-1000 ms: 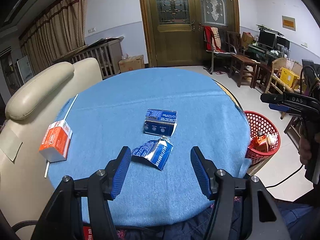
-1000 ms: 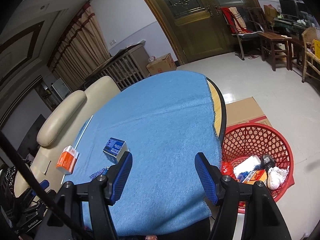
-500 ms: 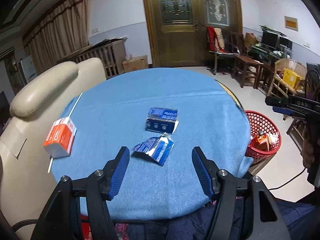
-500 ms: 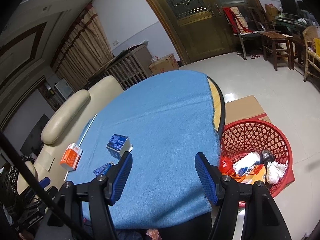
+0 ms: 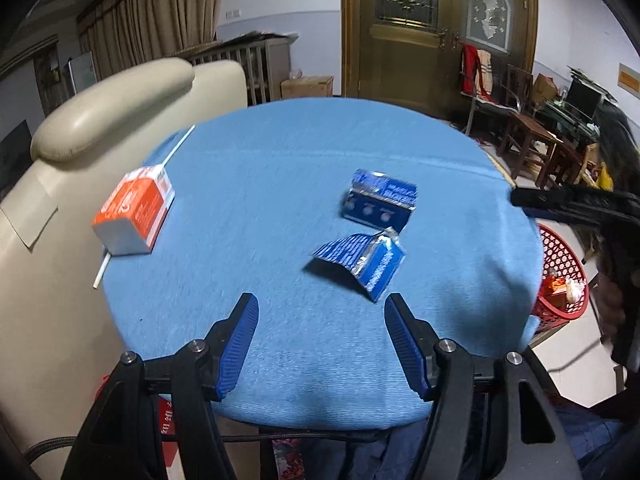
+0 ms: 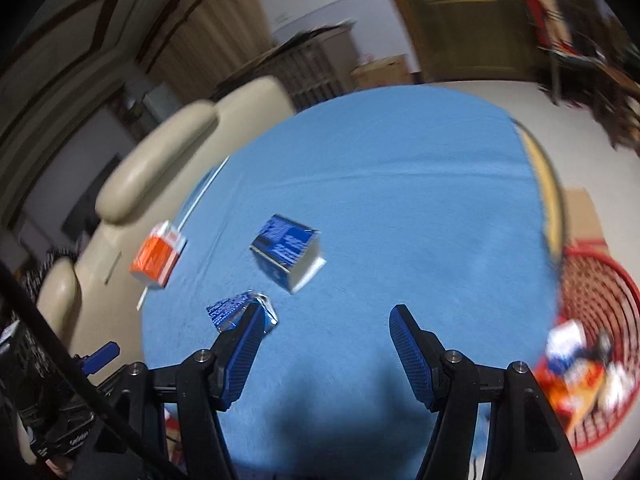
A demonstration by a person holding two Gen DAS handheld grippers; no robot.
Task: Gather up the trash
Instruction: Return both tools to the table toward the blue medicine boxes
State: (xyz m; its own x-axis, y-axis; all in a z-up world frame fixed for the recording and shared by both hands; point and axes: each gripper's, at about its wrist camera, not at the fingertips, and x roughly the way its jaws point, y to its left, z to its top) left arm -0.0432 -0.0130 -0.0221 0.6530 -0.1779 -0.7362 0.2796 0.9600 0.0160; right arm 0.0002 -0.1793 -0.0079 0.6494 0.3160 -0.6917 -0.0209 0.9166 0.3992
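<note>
Three pieces of trash lay on the blue cloth of the round table: an orange carton at about ten o'clock near the edge in the left wrist view, a blue box near the centre at about one o'clock, and a crumpled blue wrapper just nearer than the box and apart from it. The left gripper hung over the near edge with its jaws apart and nothing between them, the wrapper just beyond its right fingertip. The right gripper also stood open and empty; in its blurred view the wrapper showed partly behind its left finger and the blue box at twelve o'clock. The red basket sat on the floor at three o'clock, already holding litter. The wrapper looked thin, light and springy, likely to slide or fold, so a pinch across its raised crease seemed best. The two cartons looked light and probably empty, stiff enough to be gripped across their narrow sides, though hard squeezing could crush them.
</note>
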